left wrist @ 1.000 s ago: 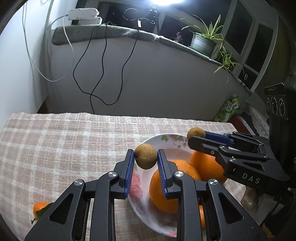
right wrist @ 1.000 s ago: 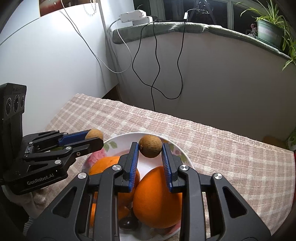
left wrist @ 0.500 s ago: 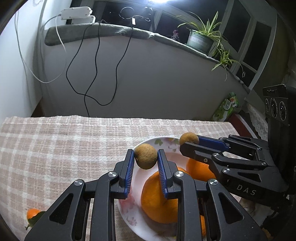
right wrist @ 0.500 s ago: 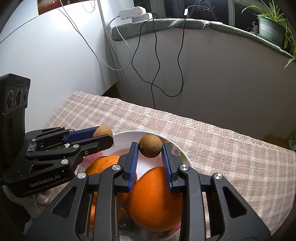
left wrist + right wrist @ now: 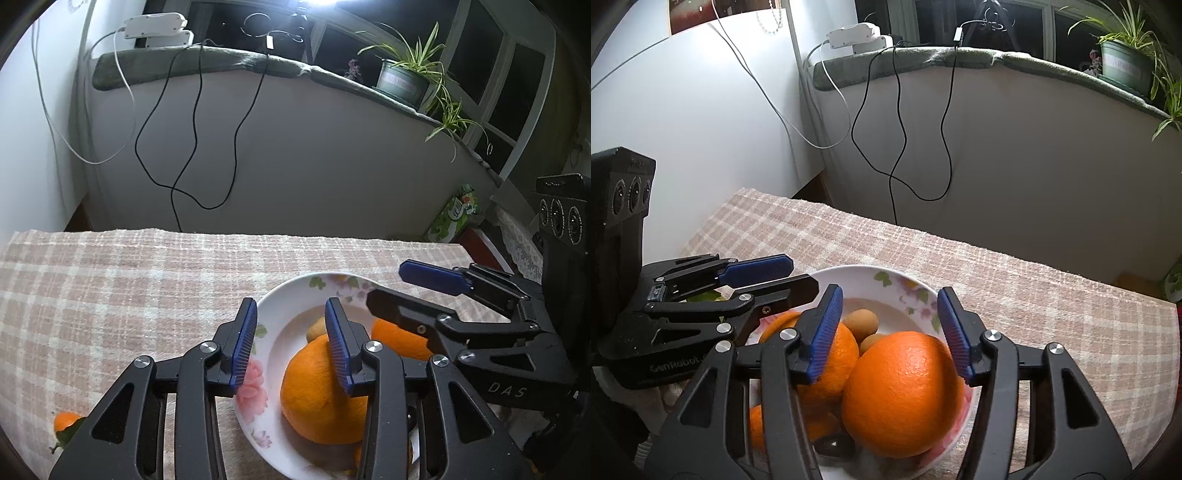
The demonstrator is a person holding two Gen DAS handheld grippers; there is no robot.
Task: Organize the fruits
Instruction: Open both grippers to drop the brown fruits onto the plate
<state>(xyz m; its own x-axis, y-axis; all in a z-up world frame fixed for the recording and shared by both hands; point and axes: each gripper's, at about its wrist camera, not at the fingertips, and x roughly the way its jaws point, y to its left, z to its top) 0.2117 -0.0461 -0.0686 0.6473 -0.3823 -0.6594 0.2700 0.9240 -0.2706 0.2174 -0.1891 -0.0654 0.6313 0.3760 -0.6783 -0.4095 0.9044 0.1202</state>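
Note:
A white floral bowl (image 5: 295, 295) (image 5: 905, 284) sits on the checked tablecloth. It holds large oranges (image 5: 317, 391) (image 5: 901, 391) and two small brown fruits (image 5: 861, 321), one showing in the left wrist view (image 5: 316, 329). My left gripper (image 5: 291, 343) is open and empty above the bowl's near left side; it also shows in the right wrist view (image 5: 775, 277). My right gripper (image 5: 890, 332) is open and empty above the oranges; it also shows in the left wrist view (image 5: 402, 284).
A small tangerine with a leaf (image 5: 64, 424) lies on the cloth at the near left. A dark small fruit (image 5: 834, 445) sits low in the bowl. Cables hang down the wall (image 5: 192, 147) behind the table. A green packet (image 5: 454, 218) stands at far right.
Both grippers have opened and let go of their small brown fruits, which now lie in the bowl. Both grippers sit a little further over the bowl.

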